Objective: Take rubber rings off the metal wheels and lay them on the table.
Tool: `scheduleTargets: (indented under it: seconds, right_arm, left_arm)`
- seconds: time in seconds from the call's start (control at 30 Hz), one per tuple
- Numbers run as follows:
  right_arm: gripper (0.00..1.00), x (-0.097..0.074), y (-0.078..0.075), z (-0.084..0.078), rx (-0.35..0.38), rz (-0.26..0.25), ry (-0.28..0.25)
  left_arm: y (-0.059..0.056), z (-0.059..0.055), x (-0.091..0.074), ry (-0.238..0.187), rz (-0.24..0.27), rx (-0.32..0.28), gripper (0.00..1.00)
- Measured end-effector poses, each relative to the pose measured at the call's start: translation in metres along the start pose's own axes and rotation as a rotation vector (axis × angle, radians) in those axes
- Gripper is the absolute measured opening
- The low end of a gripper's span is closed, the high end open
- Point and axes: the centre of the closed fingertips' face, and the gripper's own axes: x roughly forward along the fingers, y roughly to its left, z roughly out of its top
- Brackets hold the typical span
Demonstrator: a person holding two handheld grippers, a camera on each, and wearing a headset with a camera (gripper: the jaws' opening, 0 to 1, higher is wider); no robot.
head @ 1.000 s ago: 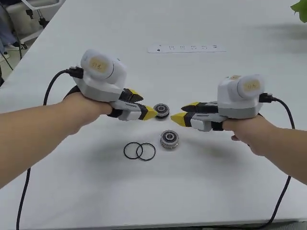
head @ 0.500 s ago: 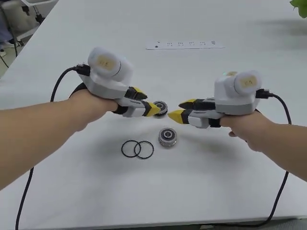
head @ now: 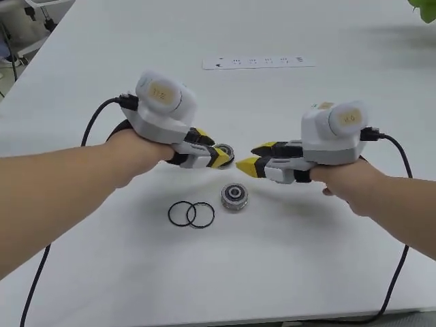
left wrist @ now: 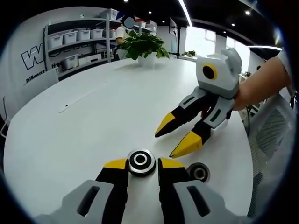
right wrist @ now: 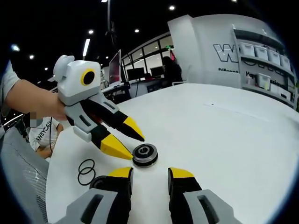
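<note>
White table (head: 306, 266) took up the foreground, w/ shelves of bins and a potted plant (left wrist: 142, 44) in the bkgd of the left gripper view. Near wheel (head: 234, 195) lay flat on the table, neither gripper touching it. Two black rubber rings (head: 194, 214) lay flat just left of the near wheel, overlapping each other and not touching it. Far wheel (head: 225, 149) sat just beyond the near wheel, also on the table as far as could be told.

Left gripper (head: 212, 148), in the left hand (head: 135, 153), hovered beyond and left of the near wheel, tips at the far wheel. Its jaws stood apart approx one wheel's width, w/ one yellow tip on each side of the far wheel. The left gripper view showed both tips right at the wheel's edge, but couldn't tell if they pressed it or merely flanked it.

Right gripper (head: 253, 157), in the right hand (head: 340, 178), hovered beyond and right of the near wheel. It pointed at the left gripper, tips near it but apart. Its jaws were spread, w/ nothing btwn them and touching nothing. The far wheel lay just ahead of its tips in the right gripper view. Power strip (head: 259, 63) lay well beyond the near wheel.
</note>
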Motion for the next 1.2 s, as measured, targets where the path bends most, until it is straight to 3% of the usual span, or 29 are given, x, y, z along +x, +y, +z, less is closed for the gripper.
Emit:
scheduleTargets:
  seconds: [0.43, 0.63, 1.1, 1.2]
  right_arm:
    - [0.27, 0.002, 0.0, -0.002, 0.002, -0.001, 0.003]
    - [0.27, 0.006, 0.001, 0.001, 0.006, -0.004, -0.006]
    - [0.26, 0.022, 0.012, 0.0, -0.013, 0.018, 0.008]
    - [0.26, 0.023, 0.01, 0.001, -0.013, 0.018, 0.007]
  left_arm:
    - [-0.002, -0.004, 0.007, 0.023, -0.003, 0.041, 0.14]
    - [-0.001, -0.001, 0.007, 0.009, 0.01, 0.043, 0.13]
    - [0.0, -0.002, 0.007, -0.008, 0.015, 0.007, 0.13]
    - [0.004, -0.002, 0.008, -0.014, 0.027, -0.028, 0.1]
